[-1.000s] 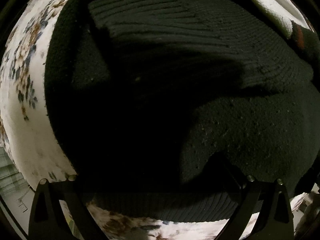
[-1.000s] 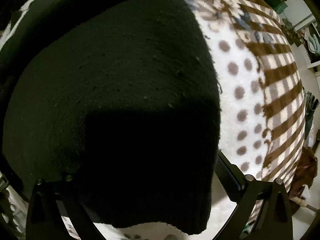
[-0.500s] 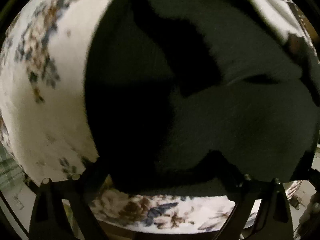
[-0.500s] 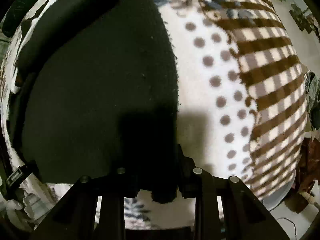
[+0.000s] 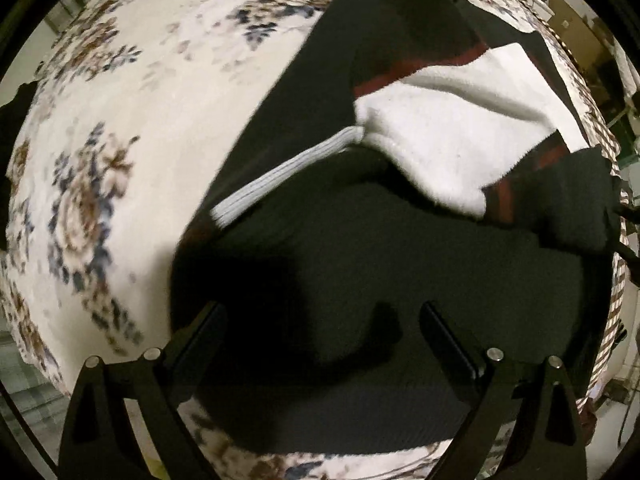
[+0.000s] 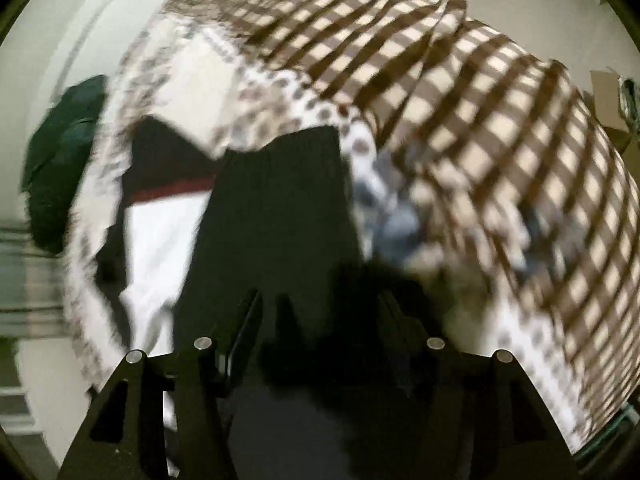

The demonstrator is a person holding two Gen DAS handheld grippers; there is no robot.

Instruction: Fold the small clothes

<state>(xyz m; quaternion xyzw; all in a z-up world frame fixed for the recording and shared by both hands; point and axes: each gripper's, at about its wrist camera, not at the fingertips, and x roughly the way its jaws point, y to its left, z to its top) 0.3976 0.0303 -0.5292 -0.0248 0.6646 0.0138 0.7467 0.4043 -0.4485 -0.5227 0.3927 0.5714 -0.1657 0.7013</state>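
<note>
My left gripper (image 5: 320,320) points down at the dark knit garment (image 5: 400,272). The jaws stand apart, and the pads press on nothing. The folded dark panel of the garment lies below and directly ahead of the jaws, filling the space between them in the left wrist view. Its ribbed hem runs across just behind the fingertips.

Further ahead of the left jaws, a white band (image 5: 452,136) of the same garment lies across the dark panel, edged by a dark red stripe (image 5: 404,70). A pale ribbed strip (image 5: 280,174) runs from the white band toward the left finger. The garment lies on a floral blanket (image 5: 120,140), which extends to the left of the jaws.

My right gripper (image 6: 320,312) points steeply down. Its jaws are partly apart and opening. The right wrist view is blurred by motion. Dark fabric of the garment (image 6: 276,216) lies between and ahead of the jaws; I cannot tell whether either pad touches it, and neither appears clamped on it. The white band (image 6: 156,248) and red stripe (image 6: 172,192) lie ahead and to the left of the left finger. A brown checked cloth (image 6: 480,120) with a dotted border (image 6: 320,108) lies ahead and to the right of the jaws. A dark green item (image 6: 60,160) lies far to the left, off the bedding.
</note>
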